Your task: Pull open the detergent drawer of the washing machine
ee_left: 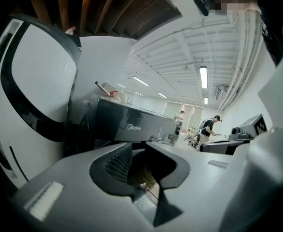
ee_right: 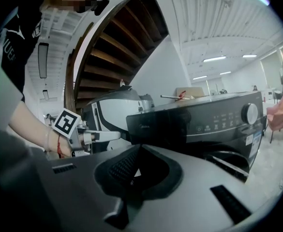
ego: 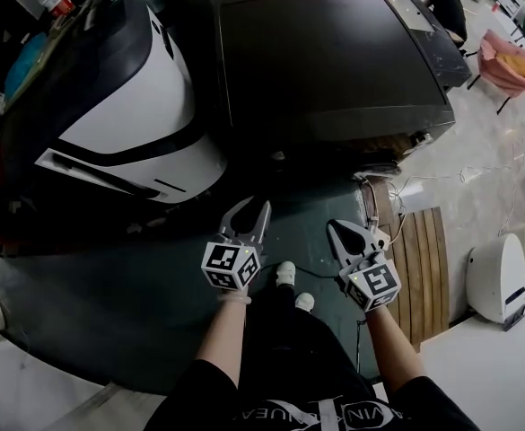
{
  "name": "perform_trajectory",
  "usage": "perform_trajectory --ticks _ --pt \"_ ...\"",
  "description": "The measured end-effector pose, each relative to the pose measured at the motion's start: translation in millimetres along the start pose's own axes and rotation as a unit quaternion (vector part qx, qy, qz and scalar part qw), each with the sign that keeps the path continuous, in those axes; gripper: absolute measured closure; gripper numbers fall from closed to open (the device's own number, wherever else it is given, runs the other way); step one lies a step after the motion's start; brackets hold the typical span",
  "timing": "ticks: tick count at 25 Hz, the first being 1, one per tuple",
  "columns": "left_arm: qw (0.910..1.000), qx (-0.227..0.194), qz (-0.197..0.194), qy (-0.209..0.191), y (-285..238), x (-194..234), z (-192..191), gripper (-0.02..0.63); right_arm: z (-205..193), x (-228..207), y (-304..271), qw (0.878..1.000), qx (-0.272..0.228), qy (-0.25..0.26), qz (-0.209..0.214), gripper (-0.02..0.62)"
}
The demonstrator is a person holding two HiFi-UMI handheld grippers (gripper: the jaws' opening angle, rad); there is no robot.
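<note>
Detergent drawer (ee_right: 156, 127), glossy black, twelve o'clock, untouched; left gripper (ego: 249, 214) jaws spread, right gripper (ego: 345, 232) jaws together, empty; likely risk: slip-off from shallow pinch.

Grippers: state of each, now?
Left gripper: jaws open, empty.
Right gripper: jaws shut, empty.

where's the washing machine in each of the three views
head view: washing machine, top centre, seen from above
left gripper view: washing machine, centre, dark front showing
right gripper view: washing machine, right of centre, dial at far right
shared landmark: white and black curved unit on its left in all three
</note>
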State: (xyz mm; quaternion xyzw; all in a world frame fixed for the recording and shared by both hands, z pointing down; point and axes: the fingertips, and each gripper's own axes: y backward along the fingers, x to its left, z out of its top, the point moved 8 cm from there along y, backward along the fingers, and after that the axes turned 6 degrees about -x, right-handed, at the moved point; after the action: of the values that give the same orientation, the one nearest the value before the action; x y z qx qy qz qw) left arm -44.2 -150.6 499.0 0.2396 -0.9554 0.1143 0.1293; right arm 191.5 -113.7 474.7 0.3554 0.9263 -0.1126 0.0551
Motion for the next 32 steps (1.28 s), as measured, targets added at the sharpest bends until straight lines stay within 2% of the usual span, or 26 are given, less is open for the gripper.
perform_trajectory --ticks 6,12,16,20,24,29,32 --pt "0.9987 -0.011 -0.007 0.05 -24.0 8.6 -15.2 0.522 -22.5 -1.0 -11.1 1.0 0.021 -0.009 0.007 0.583" --pt "0.9968 -0.015 -0.012 0.078 -47.7 16.8 -25.5 0.522 -40.4 -5.9 -20.9 0.999 0.036 -0.018 0.005 0.583" --pt "0.9925 -0.029 -0.024 0.116 -61.4 22.0 -28.8 0.522 -47.1 -11.5 -28.1 0.999 0.037 -0.028 -0.005 0.583" --pt "0.9812 -0.054 -0.055 0.177 -73.2 25.2 -31.1 0.522 -49.1 -13.5 -34.4 0.999 0.038 -0.028 -0.001 0.583" --pt "0.9704 -0.081 -0.074 0.215 -81.1 25.8 -31.7 0.522 -54.1 -11.8 -38.6 0.999 0.042 -0.034 0.002 0.583" --pt "0.9444 -0.132 -0.079 0.29 -85.3 29.6 -36.0 0.518 -62.5 -8.8 -43.6 0.998 0.05 -0.039 0.009 0.583" --pt "0.9326 -0.152 -0.087 0.316 -86.7 30.9 -39.2 0.511 -68.0 -7.7 -46.2 0.997 0.053 -0.048 0.004 0.584"
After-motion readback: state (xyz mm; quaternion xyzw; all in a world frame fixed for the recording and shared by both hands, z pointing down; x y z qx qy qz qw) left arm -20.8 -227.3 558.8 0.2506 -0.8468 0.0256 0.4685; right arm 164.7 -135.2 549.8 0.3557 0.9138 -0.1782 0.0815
